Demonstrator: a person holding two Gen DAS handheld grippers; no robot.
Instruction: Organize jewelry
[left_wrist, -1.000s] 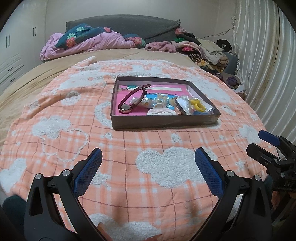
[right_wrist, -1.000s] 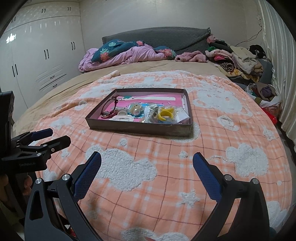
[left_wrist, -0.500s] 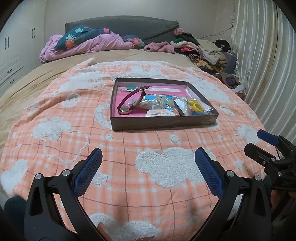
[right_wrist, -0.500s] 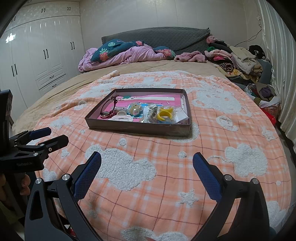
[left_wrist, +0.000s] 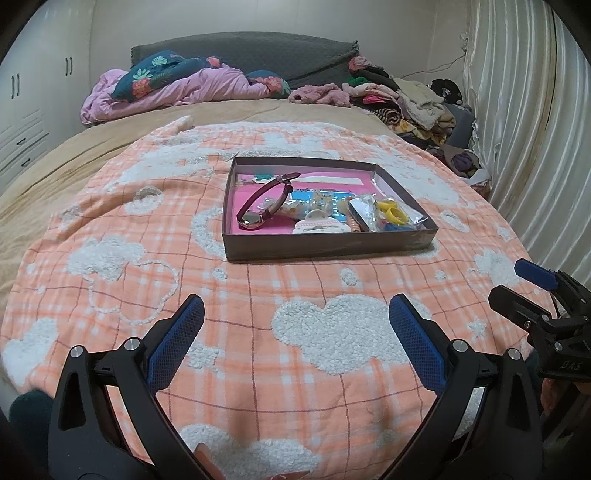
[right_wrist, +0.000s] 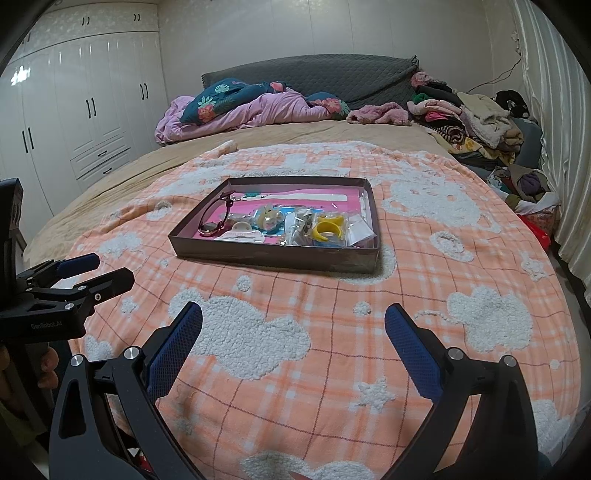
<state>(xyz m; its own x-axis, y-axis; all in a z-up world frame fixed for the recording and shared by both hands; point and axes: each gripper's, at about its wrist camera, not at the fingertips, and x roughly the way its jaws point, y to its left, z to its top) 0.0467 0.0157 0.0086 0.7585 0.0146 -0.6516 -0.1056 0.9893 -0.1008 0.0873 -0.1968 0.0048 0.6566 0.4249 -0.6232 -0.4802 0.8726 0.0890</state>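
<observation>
Left wrist, watch (left_wrist: 258, 206) lengthwise front-to-back, tray (left_wrist: 325, 249)

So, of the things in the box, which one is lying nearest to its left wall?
The watch with the dark red strap: it lies along the left wall of the box, while the yellow rings and the packets sit toward the right side.

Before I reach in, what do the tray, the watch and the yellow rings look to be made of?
Tray: likely cardboard, matte grey-brown, thin straight walls, pink lining.
Watch: shiny case suggesting rose-toned metal; dark red strap holds an arch, probably leather or imitation.
Yellow rings: glossy, thick, uniform colour, probably plastic, lying among clear crinkled bags.
</observation>
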